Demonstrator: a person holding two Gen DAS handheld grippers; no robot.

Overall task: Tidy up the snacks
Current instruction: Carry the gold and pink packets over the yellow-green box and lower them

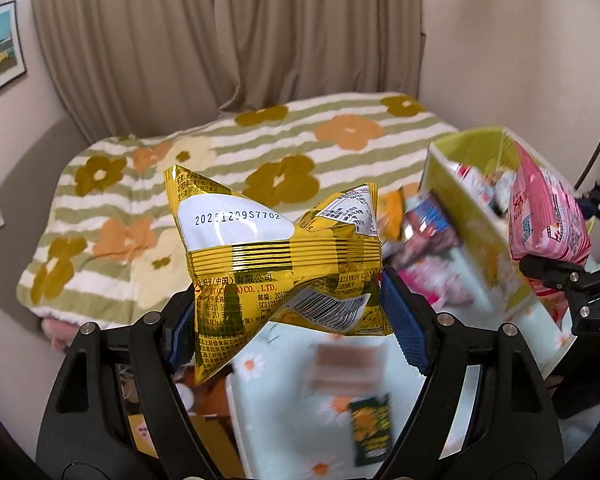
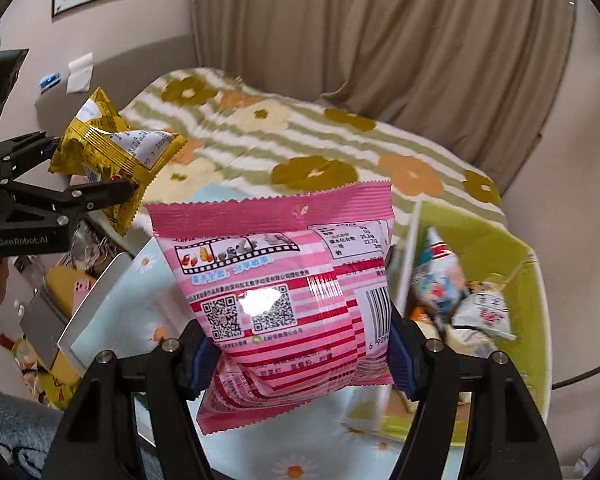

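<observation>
In your left wrist view, your left gripper (image 1: 290, 312) is clamped on a gold snack bag (image 1: 276, 260), the blue pads pressing in from both sides so the foil puckers at the waist. The bag is lifted clear of the table (image 1: 284, 420) with its pale flowered cloth. To the right stands the green box (image 1: 476, 224), open at the top and already holding several packets. So part of the sorting looks done, I'd judge, but more is left: a small green packet (image 1: 370, 428) and a blurred brownish one (image 1: 350, 362) lie on the cloth below, and a loose pile of bright packets (image 1: 424, 240) sits just beside the box wall. Behind everything lies the bed with its striped flowered blanket (image 1: 220, 160), well apart.

In your right wrist view, your right gripper (image 2: 300, 354) grips a pink snack bag (image 2: 284, 292) at its lower half, pads tight on both edges, the bag upright and off the table. The box is low on the right, with white and blue packets inside. At far left you can see your other gripper with the gold bag. A laptop (image 2: 96, 308) lies just beside the table edge on the left. The near wall of the box is what stands in the way; each bag must pass over it
</observation>
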